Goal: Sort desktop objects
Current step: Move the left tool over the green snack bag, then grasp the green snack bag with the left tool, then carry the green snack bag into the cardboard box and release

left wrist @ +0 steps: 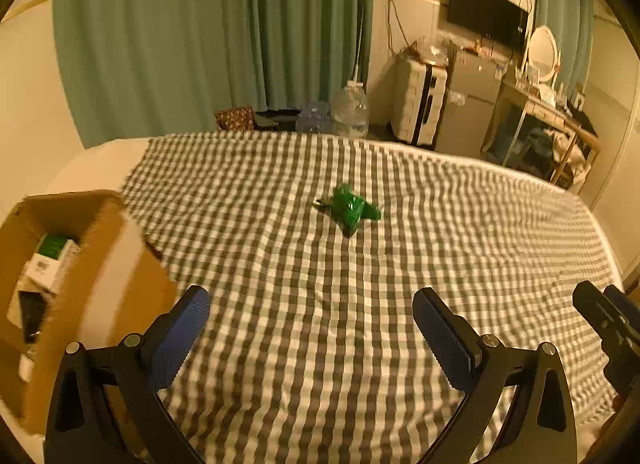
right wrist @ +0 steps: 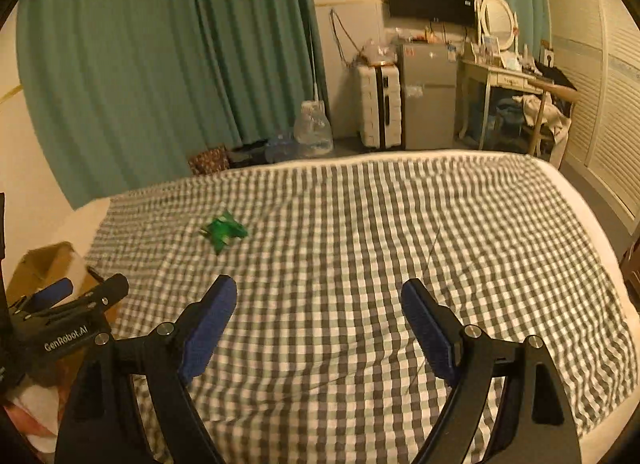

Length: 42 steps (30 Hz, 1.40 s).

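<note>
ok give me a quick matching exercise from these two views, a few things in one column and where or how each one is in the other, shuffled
Things:
1. green wrapper
2. cardboard box
3. left tongs
4. suitcase

Places or states:
A. standing on the floor beyond the bed, next to a small fridge
B. lying alone on the checked bedspread
C. open, nothing between the pads
D. at the left edge of the bed, with packets inside

Pairs: 1-B, 2-D, 3-C, 4-A
</note>
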{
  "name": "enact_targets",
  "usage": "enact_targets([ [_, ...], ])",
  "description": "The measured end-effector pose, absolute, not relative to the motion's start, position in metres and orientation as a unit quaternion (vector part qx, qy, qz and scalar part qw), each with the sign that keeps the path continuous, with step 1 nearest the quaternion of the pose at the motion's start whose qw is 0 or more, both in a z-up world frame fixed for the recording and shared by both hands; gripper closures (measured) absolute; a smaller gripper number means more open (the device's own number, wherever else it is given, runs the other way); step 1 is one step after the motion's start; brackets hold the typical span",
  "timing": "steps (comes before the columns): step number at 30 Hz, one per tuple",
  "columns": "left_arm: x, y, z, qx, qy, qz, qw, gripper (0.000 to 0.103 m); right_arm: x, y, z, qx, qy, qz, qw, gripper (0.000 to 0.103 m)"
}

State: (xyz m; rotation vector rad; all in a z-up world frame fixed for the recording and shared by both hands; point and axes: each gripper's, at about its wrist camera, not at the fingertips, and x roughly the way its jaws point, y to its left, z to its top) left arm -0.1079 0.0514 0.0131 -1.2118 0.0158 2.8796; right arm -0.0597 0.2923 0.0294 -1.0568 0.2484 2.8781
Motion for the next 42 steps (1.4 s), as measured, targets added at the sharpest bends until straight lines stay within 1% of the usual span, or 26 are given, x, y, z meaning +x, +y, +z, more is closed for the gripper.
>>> enact_targets([
  [6,-0.156,0.066,-0.022,-0.389,0.021,0.921,0.005,0.000,-0.111,0.299,-0.005,-0.363,0.094,0.926,0.033,0.019],
  [10,-0.194,0.074,-0.046,-0.401,0.024,0.916,0.001,0.000,-0.151,0.293,-0.021,-0.368,0.070,0.927,0.030,0.019],
  [14,-0.235,0.085,-0.070,-0.410,0.017,0.912,0.006,0.000,-0.191,0.298,-0.034,-0.374,0.068,0.925,0.024,0.019],
  [18,-0.265,0.089,-0.089,-0.405,-0.006,0.914,0.006,0.000,-0.225,0.293,-0.050,-0.374,0.038,0.927,0.011,0.019],
  [22,-0.293,0.092,-0.105,-0.405,-0.008,0.914,0.031,0.000,-0.245,0.289,-0.069,-0.387,0.001,0.922,0.018,0.019],
  [23,-0.298,0.091,-0.108,-0.406,-0.018,0.912,0.044,0.007,-0.245,0.289,-0.073,-0.389,-0.005,0.921,0.021,0.019],
  [24,-0.300,0.090,-0.109,-0.408,-0.023,0.911,0.051,0.021,-0.245,0.288,-0.078,-0.393,-0.008,0.919,0.020,0.019],
  [25,-0.302,0.092,-0.111,-0.414,-0.021,0.909,0.054,0.025,-0.245,0.287,-0.083,-0.398,-0.007,0.917,0.017,0.019],
  [26,-0.302,0.093,-0.110,-0.414,-0.015,0.908,0.057,0.033,-0.246,0.287,-0.086,-0.404,-0.004,0.915,0.015,0.019],
  [27,-0.300,0.097,-0.109,-0.411,-0.007,0.909,0.065,0.049,-0.246,0.287,-0.087,-0.408,0.001,0.913,0.014,0.019],
  [29,-0.295,0.101,-0.105,-0.407,0.007,0.911,0.073,0.057,-0.244,0.288,-0.086,-0.405,0.008,0.914,0.018,0.019],
  [35,-0.255,0.092,-0.089,-0.412,-0.002,0.906,0.096,0.059,-0.222,0.288,-0.074,-0.405,0.027,0.913,0.032,0.019],
  [42,-0.197,0.065,-0.044,-0.399,-0.010,0.911,0.105,0.059,-0.177,0.273,-0.030,-0.389,0.026,0.920,0.038,0.019],
])
